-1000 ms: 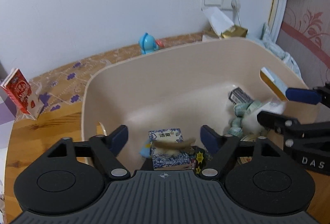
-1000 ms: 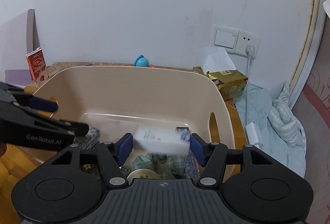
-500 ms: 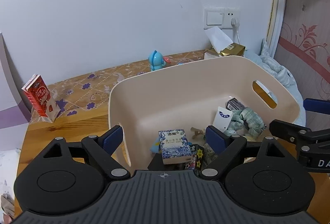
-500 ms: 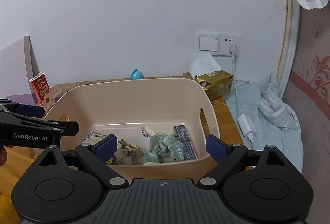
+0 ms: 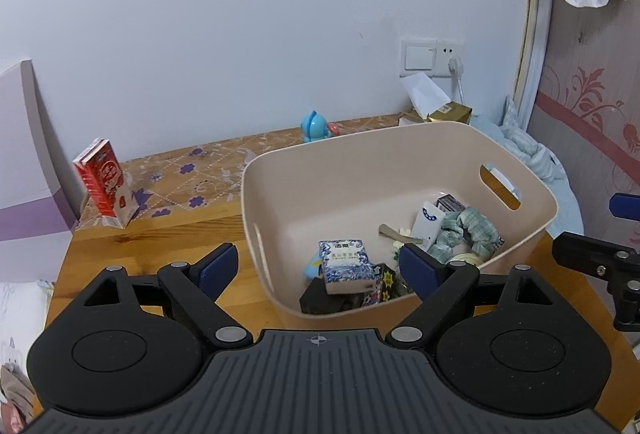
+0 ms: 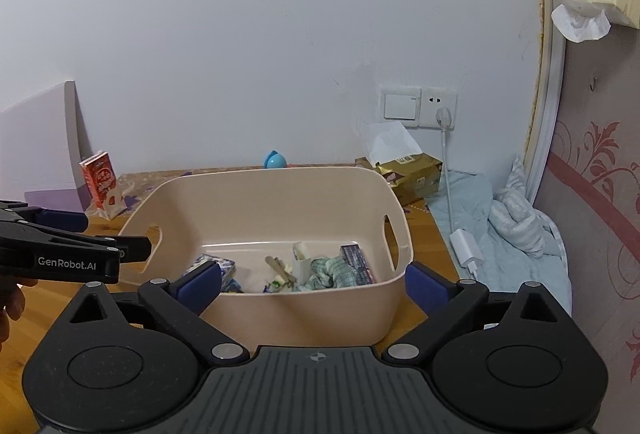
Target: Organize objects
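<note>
On the wooden table (image 5: 152, 250), a smooth beige plastic bin (image 6: 304, 310) holds a blue-patterned carton (image 5: 346, 266), crumpled green cloth (image 5: 466, 234) and small oddments. Left gripper (image 5: 320, 268) and right gripper (image 6: 314, 284) hover spread wide, empty, near its rim.

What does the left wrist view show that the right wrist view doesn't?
Left wrist only: the black box under the blue-and-white packet.

Right wrist only: the white charger on the bedding, and the left hand-held gripper's "GenRobot.AI" label.

Both: the beige bin, red carton, blue toy, and each camera's own hand-held gripper open and empty; right hand-held gripper.
</note>
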`<state>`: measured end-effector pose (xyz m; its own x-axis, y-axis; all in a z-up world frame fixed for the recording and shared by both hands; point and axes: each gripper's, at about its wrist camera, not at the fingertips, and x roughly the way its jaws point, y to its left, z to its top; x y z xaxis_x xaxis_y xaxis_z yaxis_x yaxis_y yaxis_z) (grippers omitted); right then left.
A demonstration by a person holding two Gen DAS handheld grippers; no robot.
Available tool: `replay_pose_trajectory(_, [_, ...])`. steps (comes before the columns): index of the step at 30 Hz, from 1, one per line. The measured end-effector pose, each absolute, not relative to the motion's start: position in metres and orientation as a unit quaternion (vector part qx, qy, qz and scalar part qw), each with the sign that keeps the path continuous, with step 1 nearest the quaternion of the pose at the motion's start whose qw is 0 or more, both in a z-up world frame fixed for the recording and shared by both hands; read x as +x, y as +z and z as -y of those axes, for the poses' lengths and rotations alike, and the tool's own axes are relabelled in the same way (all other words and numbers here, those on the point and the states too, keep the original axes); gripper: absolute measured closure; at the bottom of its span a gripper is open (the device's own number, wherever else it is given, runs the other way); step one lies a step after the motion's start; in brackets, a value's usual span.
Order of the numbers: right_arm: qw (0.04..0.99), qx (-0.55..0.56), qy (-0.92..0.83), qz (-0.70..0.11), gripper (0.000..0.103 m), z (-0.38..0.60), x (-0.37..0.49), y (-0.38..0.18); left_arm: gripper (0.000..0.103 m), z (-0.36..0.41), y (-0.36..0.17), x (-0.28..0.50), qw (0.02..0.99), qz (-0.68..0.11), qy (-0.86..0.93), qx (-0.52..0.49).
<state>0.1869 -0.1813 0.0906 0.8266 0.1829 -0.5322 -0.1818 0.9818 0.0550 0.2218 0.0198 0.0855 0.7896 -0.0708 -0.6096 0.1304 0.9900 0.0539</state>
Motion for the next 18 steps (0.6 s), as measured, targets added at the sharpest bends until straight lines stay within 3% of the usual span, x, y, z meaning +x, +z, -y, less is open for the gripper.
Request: replay_pose_trajectory(18, [0.958, -0.001, 0.104, -0.269, 0.000, 0.168, 0.121, 0.095, 0.014, -0.044, 0.099, 0.129, 0.954, -0.296, -0.038, 0.024])
